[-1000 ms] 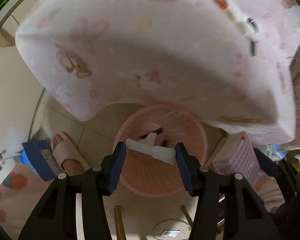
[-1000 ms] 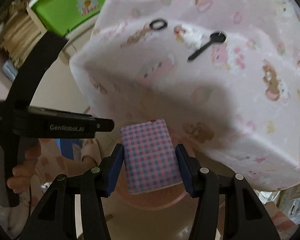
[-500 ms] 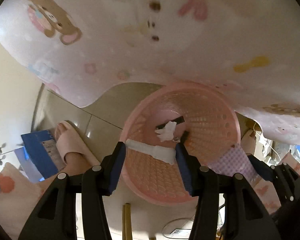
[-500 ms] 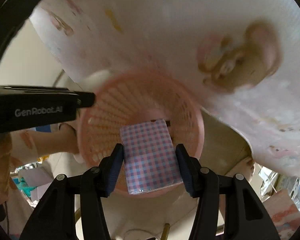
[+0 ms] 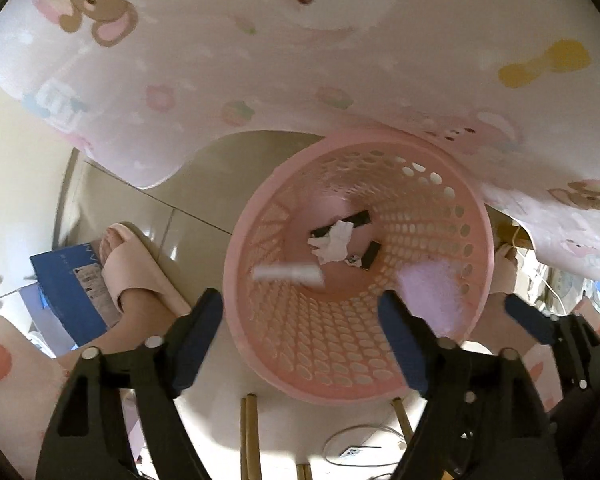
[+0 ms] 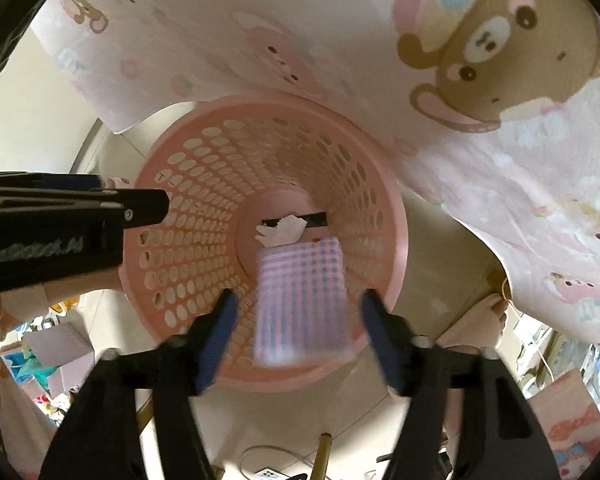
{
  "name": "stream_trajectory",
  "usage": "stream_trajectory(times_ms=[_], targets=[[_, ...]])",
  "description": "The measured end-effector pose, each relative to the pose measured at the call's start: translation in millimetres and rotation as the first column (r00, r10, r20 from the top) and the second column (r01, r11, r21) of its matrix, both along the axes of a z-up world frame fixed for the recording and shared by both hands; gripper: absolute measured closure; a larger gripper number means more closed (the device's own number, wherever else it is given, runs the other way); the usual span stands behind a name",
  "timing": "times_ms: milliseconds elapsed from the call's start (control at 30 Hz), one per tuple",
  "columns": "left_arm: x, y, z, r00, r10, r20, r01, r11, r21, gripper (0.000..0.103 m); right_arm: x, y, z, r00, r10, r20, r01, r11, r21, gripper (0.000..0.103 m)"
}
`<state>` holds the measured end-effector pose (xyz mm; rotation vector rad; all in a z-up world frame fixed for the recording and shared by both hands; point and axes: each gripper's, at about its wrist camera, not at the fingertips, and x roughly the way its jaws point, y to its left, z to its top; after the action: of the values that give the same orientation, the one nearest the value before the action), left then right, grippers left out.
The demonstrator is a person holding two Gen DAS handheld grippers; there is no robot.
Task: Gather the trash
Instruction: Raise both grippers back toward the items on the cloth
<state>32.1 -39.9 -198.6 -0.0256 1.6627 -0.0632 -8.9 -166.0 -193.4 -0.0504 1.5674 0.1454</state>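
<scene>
Left gripper: fingers spread wide, gripping nothing; a blurred white stick lies ahead of and between them, apart from both, over the pink basket. Right gripper: fingers likewise apart; the blurred checked packet sits between them, touching neither, inside the basket's rim. White tissue and black scraps lie on the basket's bottom, below the tablecloth.

Light: dim, warm indoor glow
Blur: checkered packet and white strip smeared
Edges: fisheye bending, dark corners
</scene>
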Motion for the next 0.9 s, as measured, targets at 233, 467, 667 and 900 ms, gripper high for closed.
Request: stream_trajectory(times_ms=[233, 467, 667, 900], targets=[[2, 3, 16, 0.999, -0.008, 0.037, 0.008, 1.0, 0.016, 0.024, 1, -4, 10, 0.999, -0.009, 0.04, 0.01, 0.999, -0.035, 0.024], [4, 12, 65, 0.987, 0.006, 0.162, -0.004, 1.0, -0.015, 0.022, 1, -6, 62, 0.968, -0.04, 0.249, 0.071, 0.99, -0.12, 0.024], [1, 17, 114, 0.942, -0.039, 0.333, 0.031, 0.999, 0.028, 0.012, -12, -6, 124, 0.893, -0.026, 0.448, 0.081, 0.991, -0.105, 0.024], [3, 32, 160, 0.867, 0.021, 0.498, -0.014, 1.0, -0.019, 0.012, -30, -20, 192, 0.74, -0.074, 0.668, 0.16, 0.985, -0.068, 0.024]])
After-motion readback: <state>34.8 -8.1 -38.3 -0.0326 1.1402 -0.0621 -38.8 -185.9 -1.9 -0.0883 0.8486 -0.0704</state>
